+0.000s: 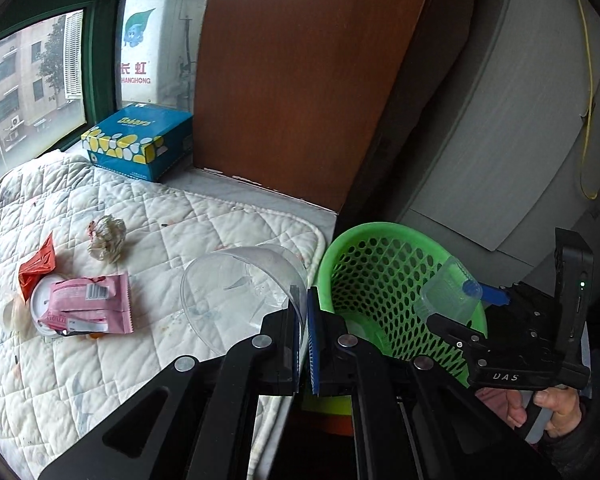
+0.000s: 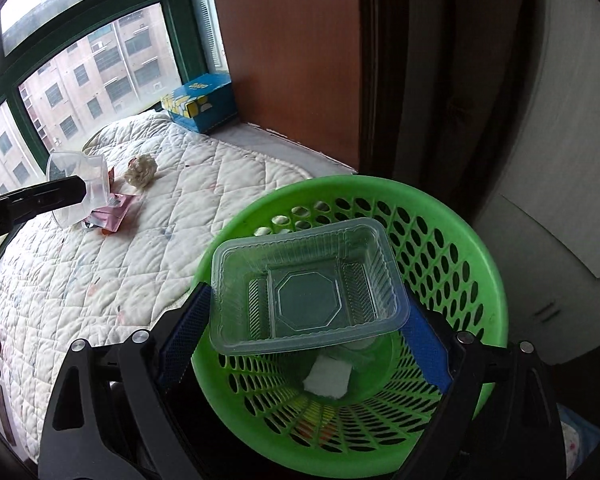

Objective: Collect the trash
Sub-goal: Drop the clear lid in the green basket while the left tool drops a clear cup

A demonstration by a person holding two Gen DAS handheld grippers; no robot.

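Note:
My left gripper (image 1: pixel 305 340) is shut on the rim of a clear plastic cup (image 1: pixel 236 296), held above the quilted pad near the basket; it also shows in the right wrist view (image 2: pixel 80 194). My right gripper (image 2: pixel 304 312) is shut on a clear rectangular plastic tray (image 2: pixel 308 284), held over the mouth of the green perforated basket (image 2: pixel 472 256). The tray (image 1: pixel 448 294) and basket (image 1: pixel 364 268) show in the left wrist view too. A crumpled tissue (image 1: pixel 107 238), a pink wrapper (image 1: pixel 92 308), a red wrapper (image 1: pixel 38 266) and a round white lid (image 1: pixel 40 300) lie on the pad.
A white quilted pad (image 1: pixel 180 216) covers the sill. A blue and yellow tissue box (image 1: pixel 140 140) stands at the back by the window. A brown wooden panel (image 1: pixel 300 80) rises behind the pad. White scraps (image 2: pixel 327 379) lie in the basket bottom.

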